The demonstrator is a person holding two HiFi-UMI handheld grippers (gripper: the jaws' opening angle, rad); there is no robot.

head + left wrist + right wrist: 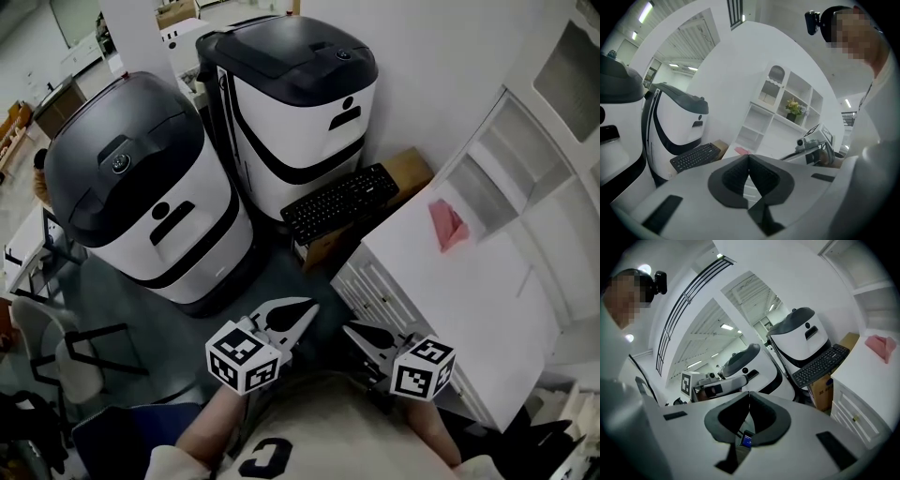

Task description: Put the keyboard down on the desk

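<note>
1. Head view: the black flat plastic keyboard [339, 203] lies on a brown cardboard box [410, 172], just beside the white desk [441, 281], not on it.
2. Judgement: grip both short ends, keep it level, and land it clear of the pink folded object [448, 225].
3. The left gripper [302, 309] and right gripper [356, 330] are low by the torso, jaws closed on nothing, well apart from the keyboard.

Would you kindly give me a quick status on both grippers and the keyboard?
Left gripper, right gripper: jaws shut, empty. Keyboard on cardboard box beside desk, untouched. Pink item on desk.
</note>
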